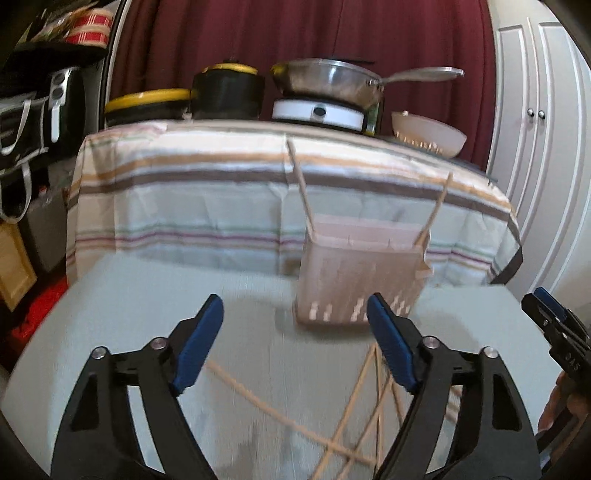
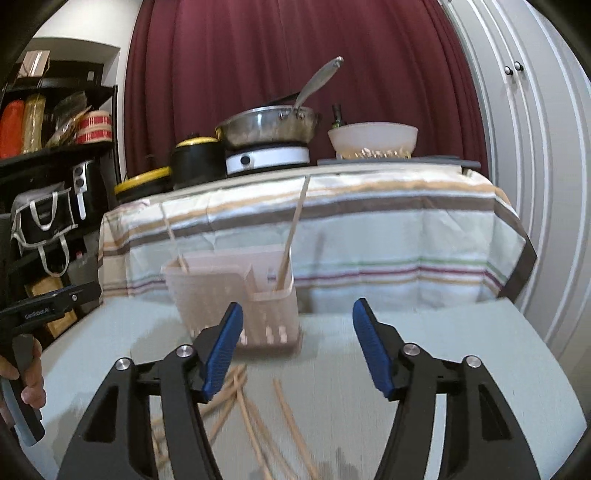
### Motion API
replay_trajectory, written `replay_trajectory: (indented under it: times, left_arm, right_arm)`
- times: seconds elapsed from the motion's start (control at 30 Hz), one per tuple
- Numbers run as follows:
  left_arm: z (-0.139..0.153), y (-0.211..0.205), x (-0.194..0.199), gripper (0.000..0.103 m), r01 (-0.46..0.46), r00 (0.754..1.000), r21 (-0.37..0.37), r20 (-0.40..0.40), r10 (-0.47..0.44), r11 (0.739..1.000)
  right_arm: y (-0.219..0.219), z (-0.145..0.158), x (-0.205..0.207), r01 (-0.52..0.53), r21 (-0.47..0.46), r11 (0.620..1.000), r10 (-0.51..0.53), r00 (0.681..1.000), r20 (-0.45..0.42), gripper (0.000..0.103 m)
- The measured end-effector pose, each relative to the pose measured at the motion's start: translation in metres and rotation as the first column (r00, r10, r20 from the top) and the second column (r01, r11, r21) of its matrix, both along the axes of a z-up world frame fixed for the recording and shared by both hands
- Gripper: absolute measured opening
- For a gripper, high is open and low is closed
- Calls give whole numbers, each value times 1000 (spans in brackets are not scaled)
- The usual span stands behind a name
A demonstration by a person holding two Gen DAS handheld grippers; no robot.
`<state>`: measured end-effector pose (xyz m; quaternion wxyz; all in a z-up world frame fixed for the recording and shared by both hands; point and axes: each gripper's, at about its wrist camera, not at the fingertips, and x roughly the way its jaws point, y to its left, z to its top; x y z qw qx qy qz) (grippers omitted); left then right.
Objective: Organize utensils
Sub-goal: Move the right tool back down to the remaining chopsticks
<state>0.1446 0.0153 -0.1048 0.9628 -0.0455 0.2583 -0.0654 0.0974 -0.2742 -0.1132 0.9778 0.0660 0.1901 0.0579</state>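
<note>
- Left tool [image 1: 295,314] hanging over the pale table [image 1: 129,314], blue pads spread wide, nothing between them.
- Right tool [image 2: 297,317] likewise spread open and gripping nothing; in the left wrist view only its tip showing at the right edge [image 1: 546,310].
- Loose chopsticks [image 1: 354,424] scattered criss-cross on the table, just under and right of the left tool; from the right wrist view lying under the left finger and between both fingers [image 2: 258,413].
- Pinkish slotted utensil holder [image 1: 354,277] standing upright on the table beyond the tools, near the far edge, apart from the loose pile.
- Two chopsticks [image 1: 301,184] already upright in the holder, one leaning out at each end.
- Striped cloth [image 1: 221,192] draped over a higher surface right behind the holder.
- On top of that: steel pan [image 1: 328,79] on a white burner [image 1: 317,112], black pots with yellow rims [image 1: 227,90] to its left, white bowl [image 1: 428,133] to its right.
- Dark red curtain [image 1: 295,33] behind, white cabinet doors [image 1: 535,110] on the right, black shelving [image 2: 55,147] on the left.
- A hand [image 2: 31,384] wrapped round the left tool's handle, seen at the left edge of the right wrist view.
- Both views blurred, fine detail of the chopsticks hard to make out.
</note>
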Motion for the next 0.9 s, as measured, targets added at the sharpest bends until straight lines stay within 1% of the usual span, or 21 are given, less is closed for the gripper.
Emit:
replay_trajectory:
  times: [0.1, 0.13, 0.23, 0.3, 0.37, 0.43, 0.57, 0.63, 0.73, 0.9]
  left_arm:
    - [-21, 0, -13, 69, 0, 999, 4, -51, 0, 1000]
    - [-27, 1, -18, 68, -1, 998, 7, -63, 1, 1000]
    - [-47, 3, -36, 67, -13, 997, 34, -81, 15, 999]
    - [-57, 4, -45, 63, -12, 995, 49, -94, 16, 999]
    - [-69, 5, -56, 62, -4, 994, 60, -112, 11, 998]
    - [-78, 6, -65, 61, 1, 993, 63, -122, 7, 998]
    - [-96, 5, -81, 57, 21, 988, 60, -154, -11, 998]
    - [-102, 2, -84, 55, 27, 986, 66, -164, -16, 997]
    - [-107, -1, -88, 55, 32, 983, 45, -181, -23, 998]
    - [-103, -16, -86, 55, 55, 984, 41, -175, -47, 998]
  right_arm:
    - [2, -16, -17, -8, -3, 1000, 8, 999, -36, 55]
    - [2, -23, -23, -11, -5, 1000, 11, 999, -50, 53]
    - [1, -42, -41, -22, -14, 1000, 20, 996, -89, 50]
    - [-1, -55, -51, -28, -13, 1000, 26, 992, -121, 47]
    - [-2, -66, -61, -31, -13, 999, 29, 989, -146, 44]
    - [-4, -77, -71, -31, -13, 999, 29, 985, -169, 43]
    - [-6, -93, -85, -23, -6, 1000, 21, 978, -205, 43]
    - [-6, -100, -89, -22, -6, 1000, 20, 975, -221, 42]
    - [-4, -103, -93, -25, -3, 1000, 24, 974, -225, 41]
    - [-3, -103, -94, -27, 4, 1000, 27, 976, -215, 40]
